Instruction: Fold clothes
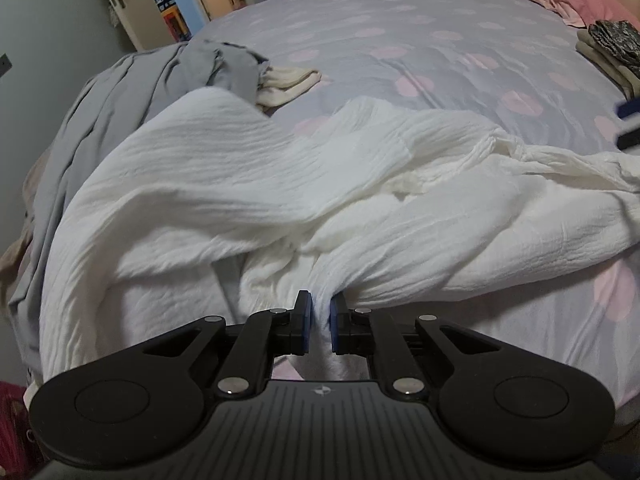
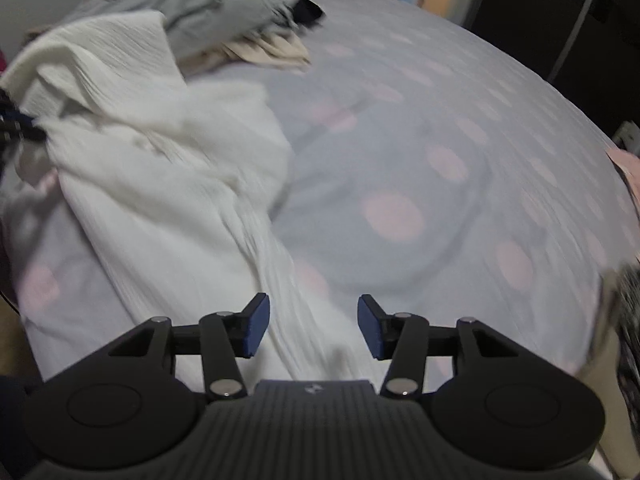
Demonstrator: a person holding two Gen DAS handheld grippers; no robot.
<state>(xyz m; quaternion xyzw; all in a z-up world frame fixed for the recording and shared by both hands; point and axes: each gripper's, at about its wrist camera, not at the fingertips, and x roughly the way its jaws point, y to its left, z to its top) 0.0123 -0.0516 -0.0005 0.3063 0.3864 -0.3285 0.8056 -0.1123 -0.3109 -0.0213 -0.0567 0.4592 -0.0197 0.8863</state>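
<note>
A: In the left wrist view, why is the left gripper [image 1: 320, 322] sitting so low on the cloth?

B: Its blue pads are drawn close with a pinch of the white garment [image 1: 280, 184] between them, so it is clamped on a fold near the hem. I judge that the grip is there to lift and spread the piece before any fold is made.

A: Where does the garment lie?

B: Across the near side of the bed [image 1: 400, 40], rumpled, with ridges running away to the right. A grey garment [image 1: 160, 76] is heaped at the far left corner with a cream piece [image 1: 288, 80] touching it. Folded things [image 1: 612, 44] sit at the far right, probably set apart as finished work.

A: And the right wrist view?

B: It is blurred. The right gripper [image 2: 314, 330] has its fingers well apart and nothing pressed between them. The garment's [image 2: 160, 168] edge runs under the gap, but the pads do not touch it.

A: Why is it spread like that?

B: I think it is ready to take a second hold, so the two grips can pull the cloth flat. Dotted sheet [image 2: 440, 200] shows bare on its right, leaving room to lay the piece out.
</note>
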